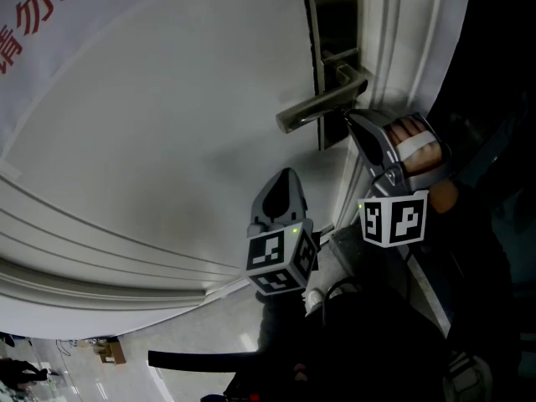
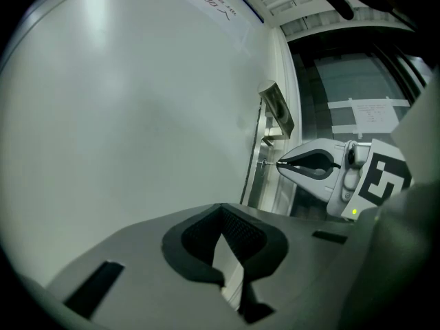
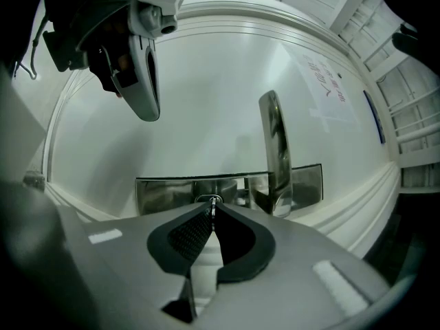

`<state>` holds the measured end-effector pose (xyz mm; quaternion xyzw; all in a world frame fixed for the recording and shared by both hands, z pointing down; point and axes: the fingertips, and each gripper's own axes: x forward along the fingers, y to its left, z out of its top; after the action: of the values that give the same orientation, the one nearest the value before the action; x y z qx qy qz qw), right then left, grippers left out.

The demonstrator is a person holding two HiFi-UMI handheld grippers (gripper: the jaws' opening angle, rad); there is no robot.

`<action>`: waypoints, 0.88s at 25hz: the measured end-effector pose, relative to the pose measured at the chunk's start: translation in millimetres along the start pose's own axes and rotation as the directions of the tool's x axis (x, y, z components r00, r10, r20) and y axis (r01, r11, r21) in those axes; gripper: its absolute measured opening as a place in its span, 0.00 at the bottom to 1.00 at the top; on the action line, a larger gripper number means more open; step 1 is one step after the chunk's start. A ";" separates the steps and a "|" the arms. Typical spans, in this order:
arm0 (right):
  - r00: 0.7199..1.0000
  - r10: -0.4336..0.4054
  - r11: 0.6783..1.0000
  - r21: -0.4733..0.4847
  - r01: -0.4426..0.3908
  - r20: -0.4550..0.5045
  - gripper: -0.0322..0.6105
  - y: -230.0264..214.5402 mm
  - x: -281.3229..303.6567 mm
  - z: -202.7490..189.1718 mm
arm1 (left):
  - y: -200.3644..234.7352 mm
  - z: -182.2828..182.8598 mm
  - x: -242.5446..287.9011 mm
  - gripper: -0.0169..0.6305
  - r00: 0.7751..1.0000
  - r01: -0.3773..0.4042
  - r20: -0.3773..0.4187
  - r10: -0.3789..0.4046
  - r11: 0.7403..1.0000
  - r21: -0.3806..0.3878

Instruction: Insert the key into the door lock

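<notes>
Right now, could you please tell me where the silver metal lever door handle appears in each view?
Head view: silver lever handle, upper right, above the right gripper.
Left gripper view: handle right of centre, above the small metal key that gripper holds.
Right gripper view: handle centre, upright, right of the jaw tips.
Shared landmark: the white door.
</notes>
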<state>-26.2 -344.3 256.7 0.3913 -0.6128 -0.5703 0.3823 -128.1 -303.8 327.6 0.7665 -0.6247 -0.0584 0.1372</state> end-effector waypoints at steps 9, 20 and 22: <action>1.000 -0.002 1.000 -0.003 0.002 -0.004 0.07 -0.1 1.4 0.0 | 3.2 2.0 0.9 0.03 1.000 -0.003 0.013 0.003 1.000 0.003; 1.000 -0.001 1.000 -0.002 0.001 -0.004 0.07 0.0 1.6 0.1 | 3.1 1.4 2.9 0.03 1.000 0.003 0.009 -0.003 1.000 0.000; 1.000 0.000 1.000 -0.001 0.000 -0.005 0.07 0.1 1.8 0.1 | 2.8 0.4 2.9 0.03 1.000 0.005 0.003 -0.005 1.000 -0.002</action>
<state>-27.0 -345.8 256.8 0.3925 -0.6115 -0.5697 0.3839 -130.2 -307.2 328.2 0.7678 -0.6230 -0.0606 0.1370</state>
